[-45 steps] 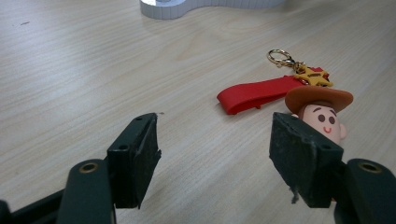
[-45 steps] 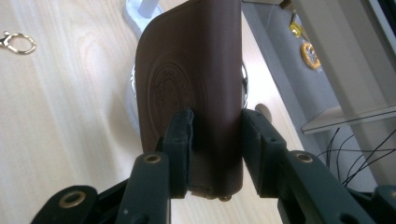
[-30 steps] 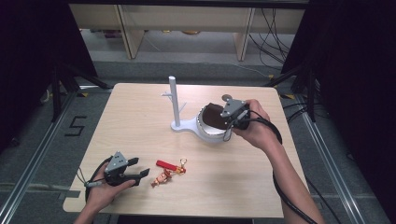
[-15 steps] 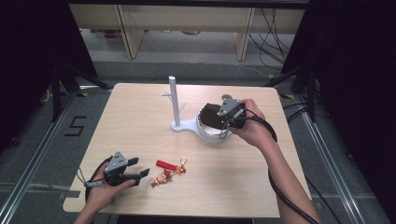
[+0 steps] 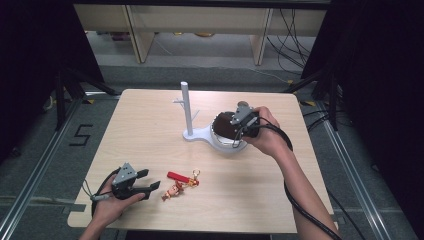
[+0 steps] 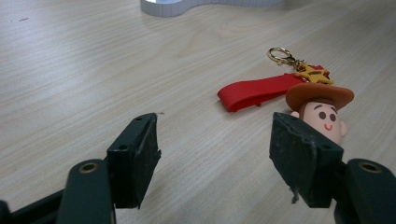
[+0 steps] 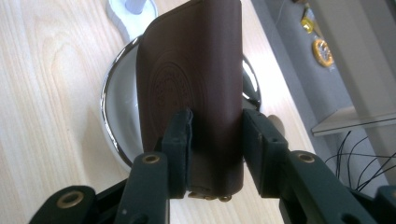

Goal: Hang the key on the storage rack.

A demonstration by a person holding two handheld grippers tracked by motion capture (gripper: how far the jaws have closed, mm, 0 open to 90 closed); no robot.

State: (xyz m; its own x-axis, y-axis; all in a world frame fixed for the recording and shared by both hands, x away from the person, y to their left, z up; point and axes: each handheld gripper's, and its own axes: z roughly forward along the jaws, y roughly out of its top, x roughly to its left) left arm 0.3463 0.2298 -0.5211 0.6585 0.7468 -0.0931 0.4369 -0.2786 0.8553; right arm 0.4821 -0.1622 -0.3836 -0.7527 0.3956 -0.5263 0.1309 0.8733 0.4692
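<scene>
Brown leather filled the middle of my right gripper view — a wallet-like case (image 7: 194, 88) stood on end between the jaws of my right gripper (image 7: 215, 140), which were clamped against its two faces, with small brass bits showing at its lower edge. Beneath it sat a shiny round dish (image 7: 114, 116), part of a white stand (image 5: 197, 134) whose post (image 5: 185, 107) rose near the centre of the pale wooden table (image 5: 150, 125). From the high view my right hand (image 5: 267, 137) held that gripper (image 5: 235, 131) over the dish on the right half of the table, the case dark above the rim. My left gripper (image 5: 150, 181) lay low near the front left edge, cradled in my left hand (image 5: 115, 200), its jaws spread wide with only bare wood between them. Just past its tips lay a keychain (image 6: 299, 88) — a red strap (image 6: 254, 91), a gold clasp ring (image 6: 280, 53), a yellow star badge and a small cowboy-hatted figure head (image 6: 322, 112) peeking over the right jaw. I could not tell whether the case touched the dish.
</scene>
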